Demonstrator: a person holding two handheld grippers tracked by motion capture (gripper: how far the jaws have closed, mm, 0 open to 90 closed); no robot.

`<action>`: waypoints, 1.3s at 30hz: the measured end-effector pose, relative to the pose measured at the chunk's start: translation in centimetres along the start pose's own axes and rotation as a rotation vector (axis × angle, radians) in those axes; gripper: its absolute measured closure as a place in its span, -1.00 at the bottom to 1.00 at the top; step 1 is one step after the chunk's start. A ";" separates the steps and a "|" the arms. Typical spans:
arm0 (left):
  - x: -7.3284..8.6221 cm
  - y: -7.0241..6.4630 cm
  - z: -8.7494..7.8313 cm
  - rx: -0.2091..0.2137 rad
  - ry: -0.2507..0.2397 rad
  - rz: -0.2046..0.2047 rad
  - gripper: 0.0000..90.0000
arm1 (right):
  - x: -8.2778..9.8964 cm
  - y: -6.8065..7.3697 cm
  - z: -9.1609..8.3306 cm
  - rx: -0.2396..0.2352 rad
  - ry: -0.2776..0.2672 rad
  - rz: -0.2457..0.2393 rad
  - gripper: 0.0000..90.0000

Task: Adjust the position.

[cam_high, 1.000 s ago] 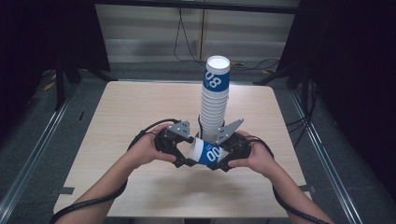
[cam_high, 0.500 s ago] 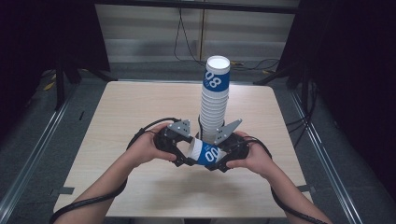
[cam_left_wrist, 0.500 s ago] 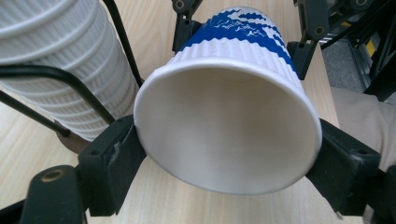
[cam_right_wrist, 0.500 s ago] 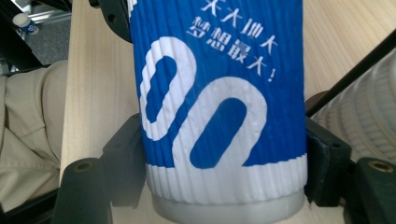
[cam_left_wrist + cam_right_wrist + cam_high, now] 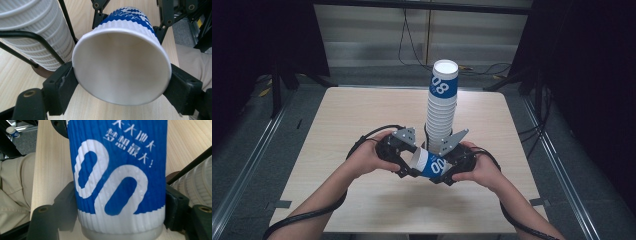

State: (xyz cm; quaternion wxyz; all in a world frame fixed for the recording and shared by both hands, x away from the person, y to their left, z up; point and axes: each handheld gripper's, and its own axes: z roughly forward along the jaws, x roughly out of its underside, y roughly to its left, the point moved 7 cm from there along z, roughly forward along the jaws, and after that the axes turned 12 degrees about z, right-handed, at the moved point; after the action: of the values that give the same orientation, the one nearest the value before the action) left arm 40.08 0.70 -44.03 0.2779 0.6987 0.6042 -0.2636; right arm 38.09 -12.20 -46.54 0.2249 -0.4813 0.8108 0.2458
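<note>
blue-and-white paper cup (image 5: pixel 430 164) held sideways just above table (image 5: pixel 352 115), near front of cup stack (image 5: pixel 441 107); left gripper (image 5: pixel 408 165) pinches rim end, right gripper (image 5: pixel 446 169) clamps base end; long axis runs gripper to gripper.

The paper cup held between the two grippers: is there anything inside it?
The left gripper view looks straight into the paper cup: plain white walls, nothing inside as far as they show. Its rim is pinched by the left gripper. The very bottom is dim, so something small and flat there could go unseen.
</note>
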 end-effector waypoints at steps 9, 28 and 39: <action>0.3 0.0 -0.1 0.000 0.028 -0.023 -0.58 | 0.2 -0.2 -0.1 0.009 0.006 0.016 -0.45; -0.2 0.3 -0.7 -0.018 0.074 -0.008 -0.58 | 0.5 -0.3 1.2 -0.012 -0.092 0.013 -0.36; -0.1 0.2 -1.0 -0.010 0.099 -0.031 -0.58 | 0.7 -0.1 2.0 -0.036 -0.141 0.028 -0.39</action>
State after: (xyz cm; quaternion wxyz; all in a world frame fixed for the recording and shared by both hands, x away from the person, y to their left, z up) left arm 40.29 1.32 -43.22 0.2470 0.7000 0.6294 -0.2299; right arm 38.14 -11.41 -48.52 0.2692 -0.4555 0.7950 0.2968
